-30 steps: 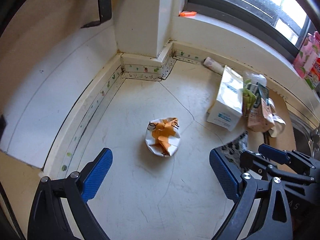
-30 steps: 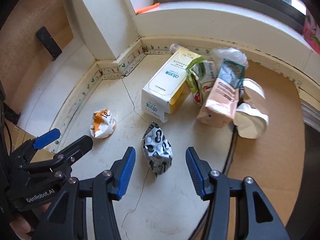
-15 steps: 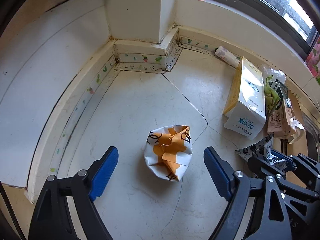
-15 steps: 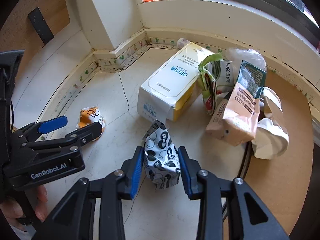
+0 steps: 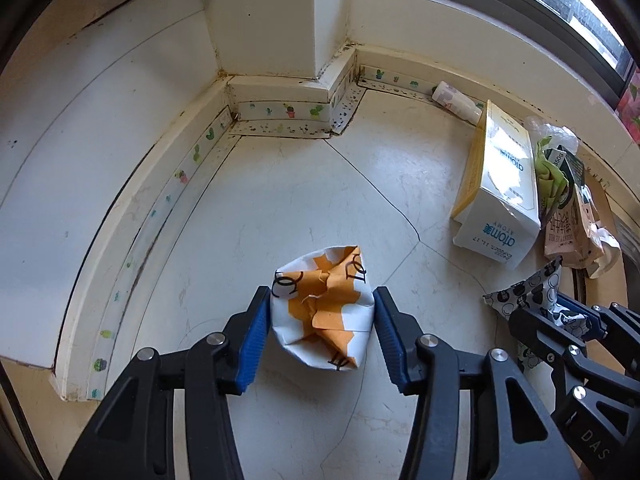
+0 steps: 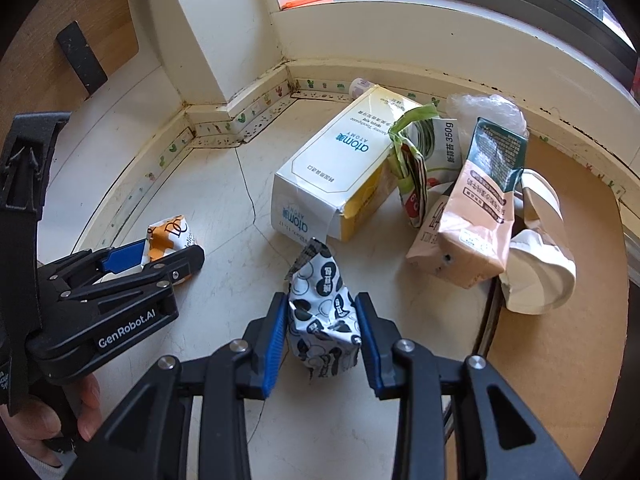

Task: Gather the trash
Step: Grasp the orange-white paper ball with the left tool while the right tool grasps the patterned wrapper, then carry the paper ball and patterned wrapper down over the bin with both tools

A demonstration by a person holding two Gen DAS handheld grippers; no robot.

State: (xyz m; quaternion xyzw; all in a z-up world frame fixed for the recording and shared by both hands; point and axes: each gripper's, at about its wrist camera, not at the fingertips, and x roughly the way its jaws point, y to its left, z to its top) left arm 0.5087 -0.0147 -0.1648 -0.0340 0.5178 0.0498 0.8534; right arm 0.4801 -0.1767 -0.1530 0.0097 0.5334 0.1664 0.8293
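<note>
- Your left gripper has just closed its jaws onto the orange-and-white wrapper; the pads now touch both its sides.
- Your right gripper clamps the black-and-white wrapper.
- Both wads sit on the counter, so lift straight up.

Crumpled orange-white wrapper, black-white wrapper (apparently foil), on counter.

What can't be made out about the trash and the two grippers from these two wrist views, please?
- Small white bottle, right wrist view: mostly hidden behind the white carton.
- Crumpled white paper, left wrist view: mostly hidden by the pink carton.
- Underside of the orange-and-white wrapper in the left gripper: unseen.
- Collection bin: in neither view.
</note>
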